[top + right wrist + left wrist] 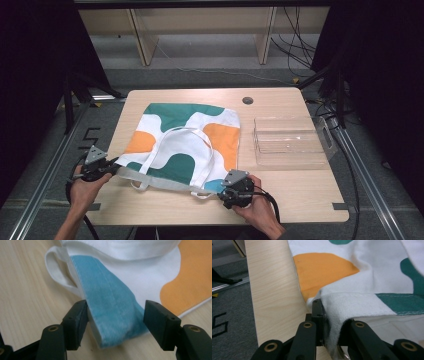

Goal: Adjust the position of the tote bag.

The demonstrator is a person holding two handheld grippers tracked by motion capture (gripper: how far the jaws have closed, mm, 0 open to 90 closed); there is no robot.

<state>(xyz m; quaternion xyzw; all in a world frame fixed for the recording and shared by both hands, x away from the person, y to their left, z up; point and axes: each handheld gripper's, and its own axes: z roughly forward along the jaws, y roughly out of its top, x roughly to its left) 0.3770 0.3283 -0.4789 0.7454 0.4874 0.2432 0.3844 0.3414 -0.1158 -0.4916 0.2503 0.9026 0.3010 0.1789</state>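
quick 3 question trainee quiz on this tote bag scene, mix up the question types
1. True or false: the left hand-held gripper is shut on the hem of the tote bag.
2. Which colour is the bag corner between the jaws of the right hand-held gripper? A) light blue B) orange C) dark green
3. What stands on the table to the right of the bag?

Key:
1. True; white fabric is pinched between its jaws.
2. A. The jaws stand apart on either side of it, not clamped.
3. A clear plastic tray, with nothing visible inside.
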